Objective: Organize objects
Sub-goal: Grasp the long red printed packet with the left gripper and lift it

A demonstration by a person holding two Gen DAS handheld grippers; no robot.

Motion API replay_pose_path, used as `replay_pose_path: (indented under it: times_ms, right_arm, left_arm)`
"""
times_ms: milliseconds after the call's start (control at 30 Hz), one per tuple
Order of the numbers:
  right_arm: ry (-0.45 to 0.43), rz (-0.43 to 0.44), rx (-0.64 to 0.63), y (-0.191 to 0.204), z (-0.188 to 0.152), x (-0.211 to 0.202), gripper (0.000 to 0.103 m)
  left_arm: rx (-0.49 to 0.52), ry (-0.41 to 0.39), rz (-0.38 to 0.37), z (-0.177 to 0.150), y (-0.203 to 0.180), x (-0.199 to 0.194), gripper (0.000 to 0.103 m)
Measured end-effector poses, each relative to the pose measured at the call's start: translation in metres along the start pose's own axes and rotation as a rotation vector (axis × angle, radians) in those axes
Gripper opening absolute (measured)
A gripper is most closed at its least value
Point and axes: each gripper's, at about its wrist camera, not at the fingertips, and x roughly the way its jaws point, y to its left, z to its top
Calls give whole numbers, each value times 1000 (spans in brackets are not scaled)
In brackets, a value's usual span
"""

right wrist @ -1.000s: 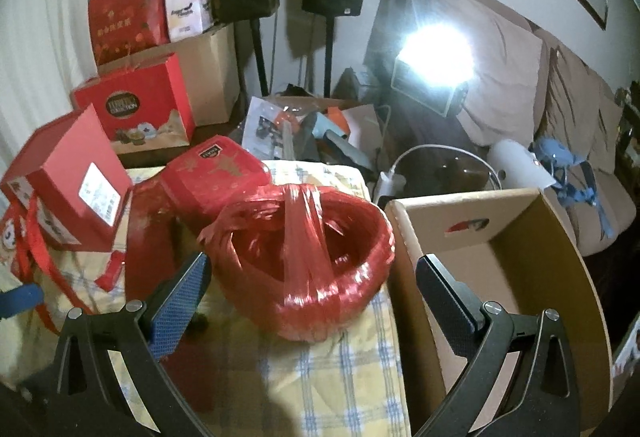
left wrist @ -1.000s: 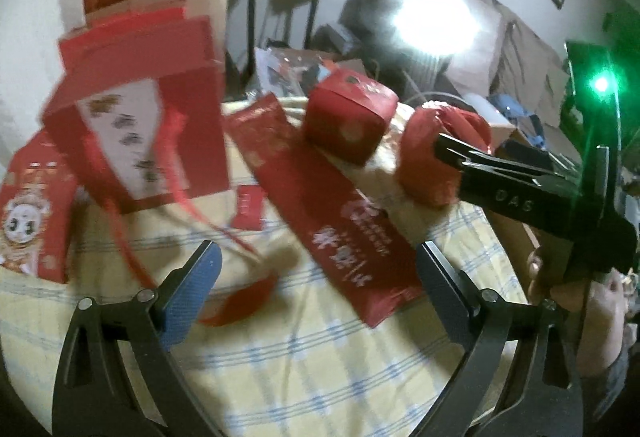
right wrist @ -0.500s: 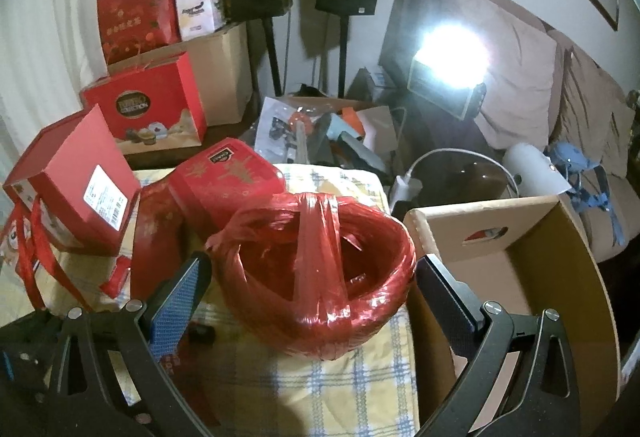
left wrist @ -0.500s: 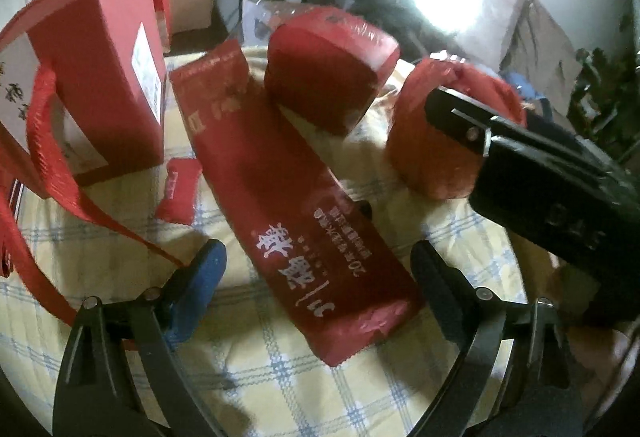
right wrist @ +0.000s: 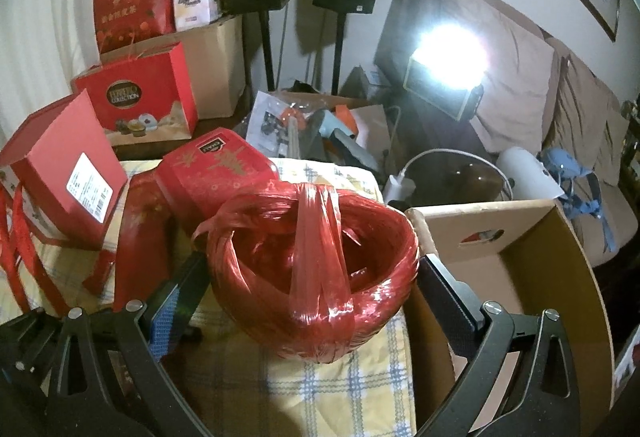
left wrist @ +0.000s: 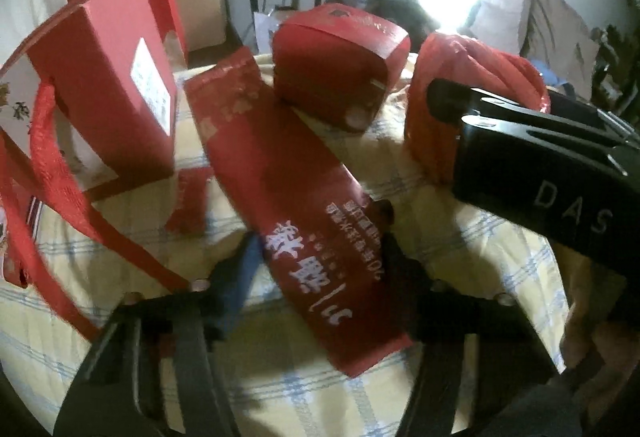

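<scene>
A long flat red box with white lettering (left wrist: 296, 193) lies on the yellow checked tablecloth (left wrist: 280, 389). My left gripper (left wrist: 316, 237) has closed on its near end, one finger on each long side. A red woven basket with a handle (right wrist: 316, 261) sits on the cloth, also in the left wrist view (left wrist: 440, 109). My right gripper (right wrist: 304, 293) is open with a finger on each side of the basket. Its black body shows in the left wrist view (left wrist: 540, 165).
A rounded red tin (left wrist: 340, 65), a tall red gift box with ribbons (left wrist: 108, 93) and a small red packet (left wrist: 192, 197) share the table. An open cardboard box (right wrist: 520, 277) stands right of the basket. More boxes, speakers and a bright lamp (right wrist: 448, 57) lie behind.
My left gripper moved forward over the long red box and its fingers closed in on it. My right gripper moved closer around the basket.
</scene>
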Motion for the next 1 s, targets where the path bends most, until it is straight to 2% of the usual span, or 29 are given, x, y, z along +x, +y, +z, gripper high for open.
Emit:
replay_pose_path:
  times_ms: [267,433,667,733,1000]
  right_arm:
    - [-32,16,-9,0,-1,-15,99]
    - [-57,12,-15,0,0,-36,99]
    - [-83,2,2,-9,-1,-72,99]
    - [-87,-2,9,-13,-3,-80,99]
    - [-103,-33,45,-37,-12,-113,99]
  left_arm:
    - [-31,-2,-63,-15,16,-21,37]
    - [-50,-11,-95,-10,25,-29,28]
    - [-63,-43,-138,-7,32,-55,23]
    - [-63,-54,-149,-10,30,-63,17]
    - [-43,-111,-172,-16,19,-97,14]
